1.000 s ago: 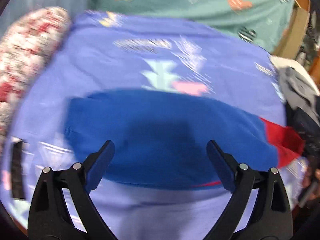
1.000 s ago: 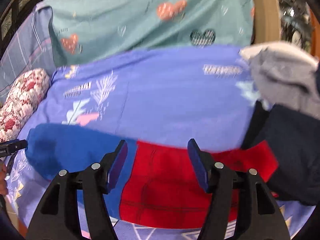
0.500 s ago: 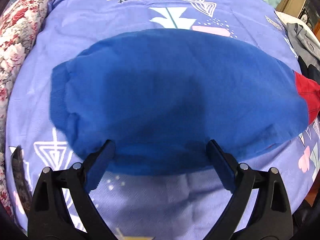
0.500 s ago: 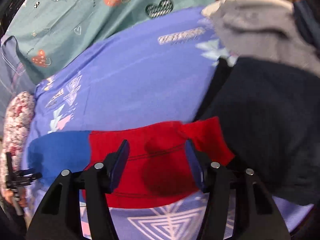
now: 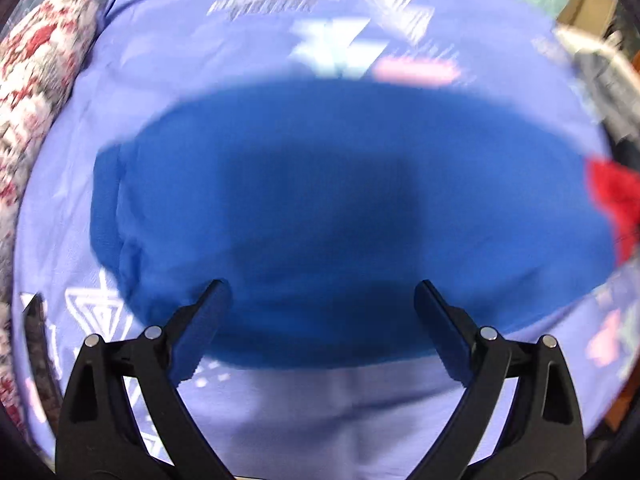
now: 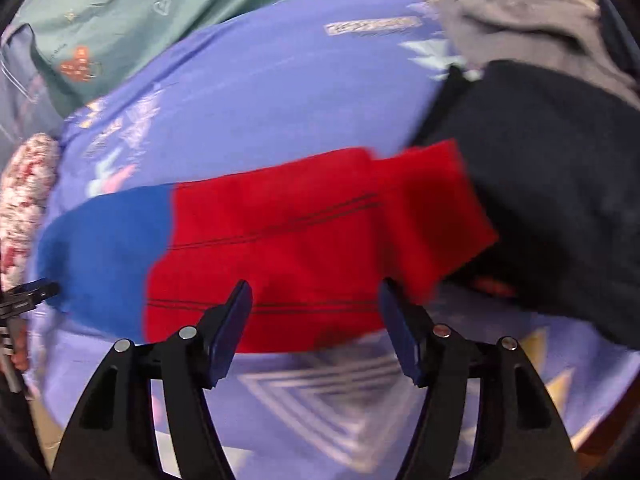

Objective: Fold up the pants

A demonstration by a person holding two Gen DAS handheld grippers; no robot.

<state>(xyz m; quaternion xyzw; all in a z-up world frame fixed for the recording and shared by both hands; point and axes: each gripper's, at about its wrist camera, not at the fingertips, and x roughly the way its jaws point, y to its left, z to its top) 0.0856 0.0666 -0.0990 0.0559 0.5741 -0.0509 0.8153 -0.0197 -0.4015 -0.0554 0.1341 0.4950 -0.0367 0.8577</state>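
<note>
The pants lie flat on a purple printed bedsheet, blue at one end and red at the other. In the left wrist view the blue part (image 5: 320, 208) fills the middle, with a bit of red (image 5: 612, 200) at the far right. My left gripper (image 5: 322, 300) is open and empty, its fingertips over the blue part's near edge. In the right wrist view the red part (image 6: 304, 248) lies in the middle with the blue part (image 6: 104, 248) to its left. My right gripper (image 6: 316, 300) is open and empty over the red part's near edge.
The purple bedsheet (image 6: 280, 80) covers the bed. A dark navy garment (image 6: 552, 184) and a grey one (image 6: 520, 24) are heaped at the right, touching the red end. A floral pillow (image 5: 36, 92) lies at the left. A teal sheet (image 6: 160, 8) lies behind.
Both views shifted and blurred. The left gripper pulled back a little from the blue part. The right gripper swung back toward the left, with more of the blue part showing. Both stayed open.
</note>
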